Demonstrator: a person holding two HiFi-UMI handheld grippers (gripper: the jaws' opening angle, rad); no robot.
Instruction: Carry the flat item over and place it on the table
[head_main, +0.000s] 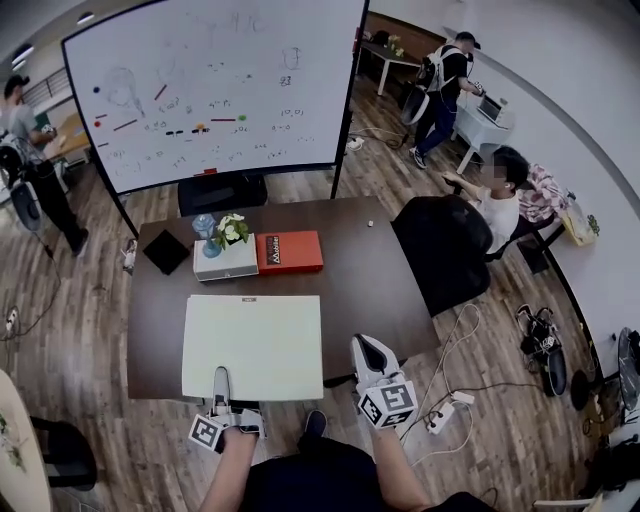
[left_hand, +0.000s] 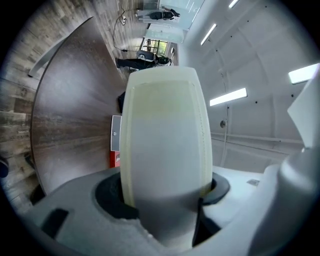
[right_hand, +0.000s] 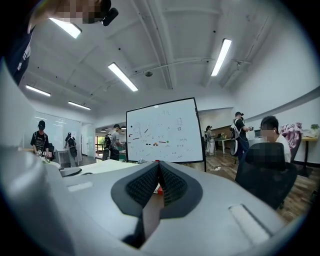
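Note:
A large flat pale board (head_main: 252, 345) lies on the near half of the dark brown table (head_main: 370, 270), and its near edge overhangs the table's front edge a little. My left gripper (head_main: 221, 385) is shut on that near edge. In the left gripper view the board (left_hand: 165, 140) runs edge-on out from between the jaws of the left gripper (left_hand: 165, 210). My right gripper (head_main: 368, 350) hovers at the table's front edge, right of the board and apart from it. Its ribbed pads meet in the right gripper view, and the right gripper (right_hand: 159, 175) is shut with nothing in it.
At the table's far side sit a red box (head_main: 289, 251), a white box with flowers (head_main: 226, 258) and a black square item (head_main: 166, 251). A whiteboard (head_main: 215, 85) stands behind. A black chair (head_main: 440, 250) and a seated person (head_main: 500, 200) are at the right. Cables and a power strip (head_main: 445, 415) lie on the floor.

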